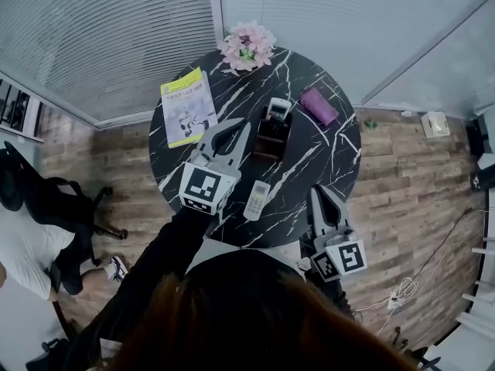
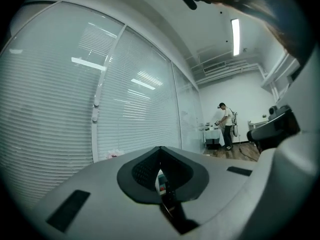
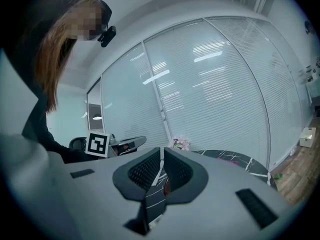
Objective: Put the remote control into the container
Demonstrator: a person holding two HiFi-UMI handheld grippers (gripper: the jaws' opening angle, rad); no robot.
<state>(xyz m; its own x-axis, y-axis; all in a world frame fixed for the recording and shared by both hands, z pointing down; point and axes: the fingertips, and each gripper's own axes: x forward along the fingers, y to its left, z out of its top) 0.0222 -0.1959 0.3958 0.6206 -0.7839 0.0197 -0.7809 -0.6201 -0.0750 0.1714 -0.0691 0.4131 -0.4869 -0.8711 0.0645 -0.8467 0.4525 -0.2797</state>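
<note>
A white remote control (image 1: 257, 200) lies flat near the front of the round black marble table (image 1: 325, 157). Behind it stands a dark brown container (image 1: 271, 139) with a light grey device (image 1: 278, 108) at its far end. My left gripper (image 1: 236, 130) hovers level above the table, left of the container, its jaws pressed together with nothing held (image 2: 160, 171). My right gripper (image 1: 316, 191) sits at the table's front right edge, to the right of the remote. Its jaws are closed to a thin slit and hold nothing (image 3: 162, 169).
A yellow booklet (image 1: 187, 107) lies at the table's left, a purple object (image 1: 319, 105) at the back right, and pink flowers (image 1: 247, 46) at the far edge. Glass walls with blinds stand behind. An office chair (image 1: 77, 207) and a seated person (image 1: 23, 246) are at left.
</note>
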